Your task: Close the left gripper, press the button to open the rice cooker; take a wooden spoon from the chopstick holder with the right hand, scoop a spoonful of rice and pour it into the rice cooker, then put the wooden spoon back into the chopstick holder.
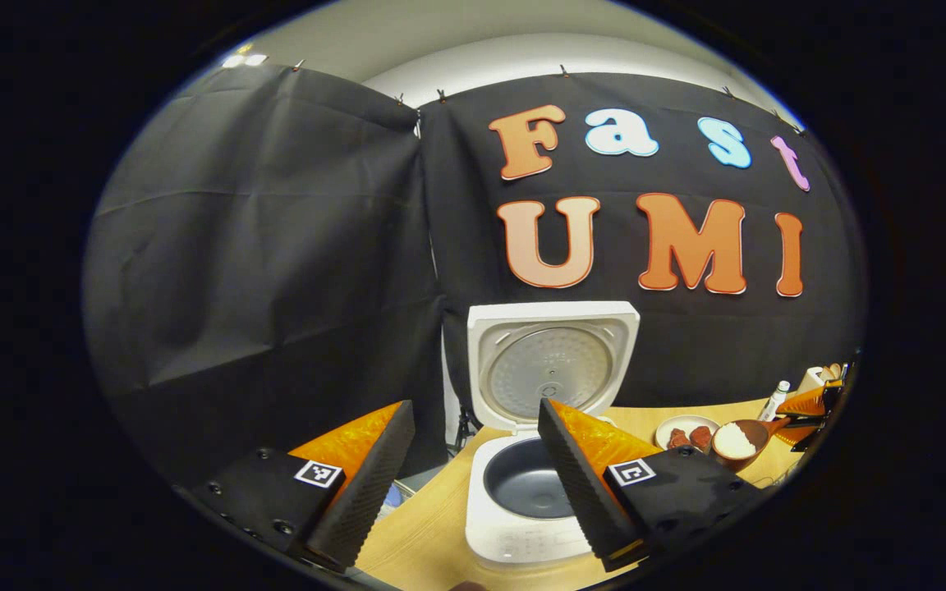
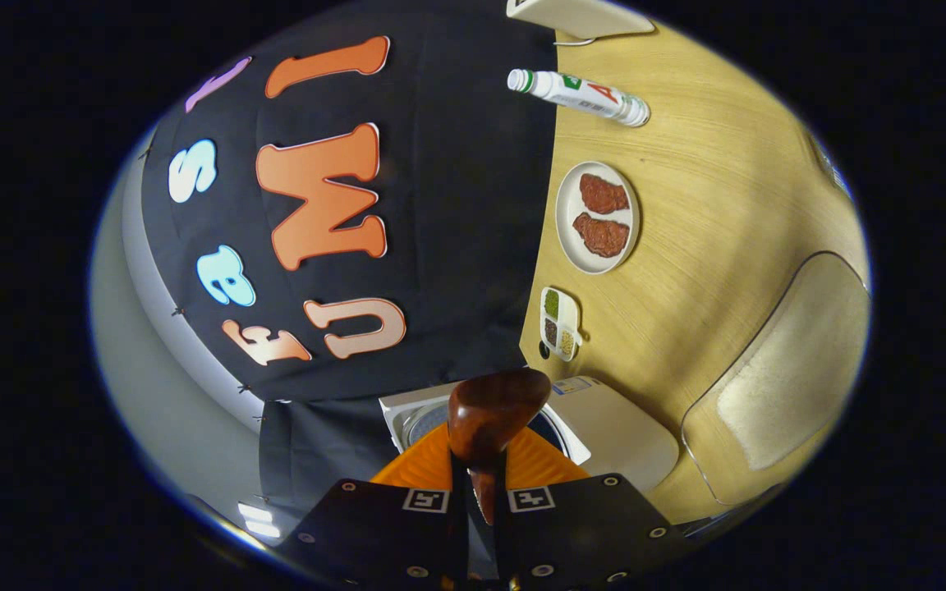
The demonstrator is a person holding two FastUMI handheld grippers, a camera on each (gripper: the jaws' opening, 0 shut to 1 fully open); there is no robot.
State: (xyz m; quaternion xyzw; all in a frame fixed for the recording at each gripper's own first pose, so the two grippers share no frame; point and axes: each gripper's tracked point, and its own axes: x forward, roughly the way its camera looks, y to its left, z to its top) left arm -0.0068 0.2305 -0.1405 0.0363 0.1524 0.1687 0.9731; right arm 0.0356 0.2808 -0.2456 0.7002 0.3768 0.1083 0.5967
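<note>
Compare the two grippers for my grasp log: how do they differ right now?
The left gripper stands open with nothing between its fingers; the right gripper is shut on the wooden spoon. The left faces the open rice cooker upright; the right is rolled sideways. Both are near the cooker.

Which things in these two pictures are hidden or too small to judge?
- Rice cooker: in the left gripper view, the left gripper's finger covers part of the pot.
- Wooden spoon: in the right gripper view, only its back faces the camera, so any rice is hidden.
- Seasoning dish: right gripper view, contents too small to identify.
- Bottle: label too small.
</note>
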